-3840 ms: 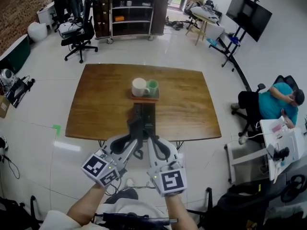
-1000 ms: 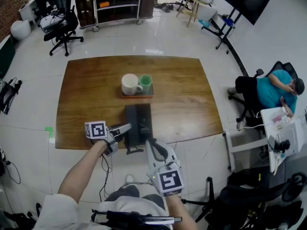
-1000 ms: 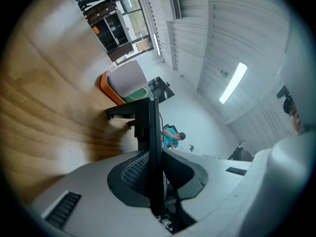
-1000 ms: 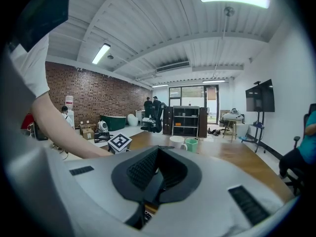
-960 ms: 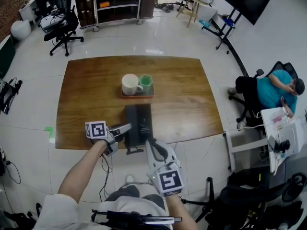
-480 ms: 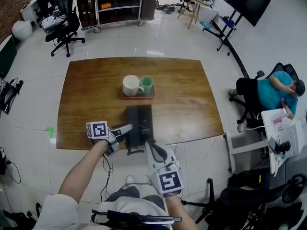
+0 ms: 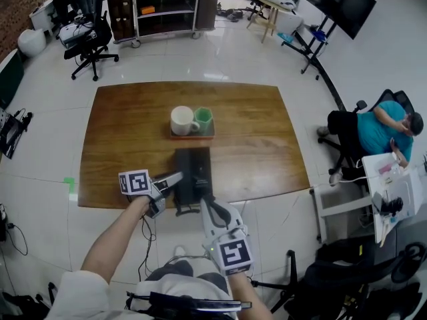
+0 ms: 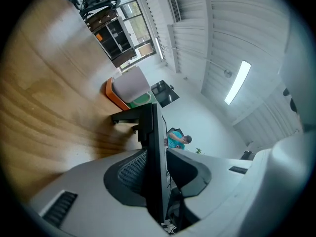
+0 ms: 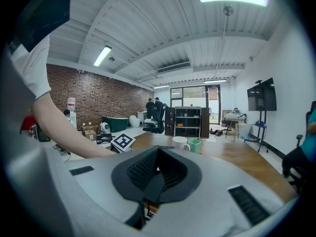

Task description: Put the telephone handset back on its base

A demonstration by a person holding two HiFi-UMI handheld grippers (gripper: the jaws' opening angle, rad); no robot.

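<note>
Handset of black plastic (image 7: 182,177) back on black telephone base (image 7: 199,169), six o'clock on brown wooden table (image 7: 127,132); left gripper (image 7: 175,179) jaws just opened around it, apparently letting go; right gripper (image 7: 206,202) closed, empty, idle.

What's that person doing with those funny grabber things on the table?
A person holding a gripper in each hand is putting a black telephone handset back on its base, near the front edge of the wooden table. The left gripper is at the handset's side. Its jaws have just been opening with the handset between them, so it looks let go. The right gripper hangs by the table edge, jaws shut, holding nothing.
</note>
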